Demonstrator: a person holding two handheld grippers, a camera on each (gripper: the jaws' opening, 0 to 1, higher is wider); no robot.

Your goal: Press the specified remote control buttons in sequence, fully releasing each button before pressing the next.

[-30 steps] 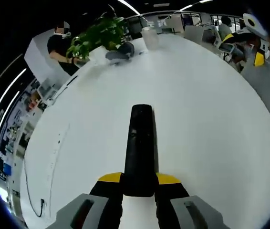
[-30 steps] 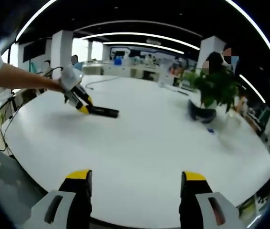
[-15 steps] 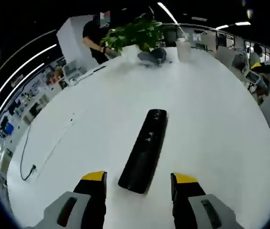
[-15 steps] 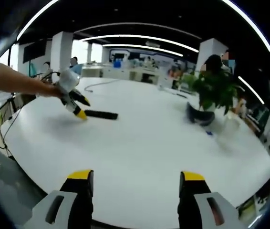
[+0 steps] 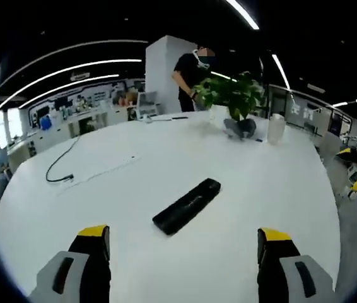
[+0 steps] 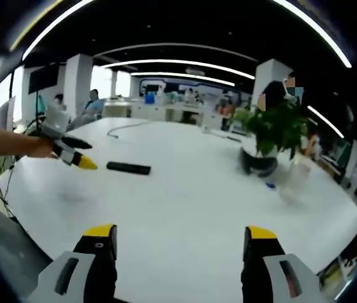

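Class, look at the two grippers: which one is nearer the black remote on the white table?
The left gripper: its yellow tips sit just beside the remote, while the right gripper hangs far back across the table.

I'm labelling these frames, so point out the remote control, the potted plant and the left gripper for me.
remote control [image 5: 187,206], left gripper view, middle of its black body.
potted plant [image 6: 273,129], right gripper view, its leaves.
left gripper [image 6: 79,158], right gripper view, between its yellow fingertips.
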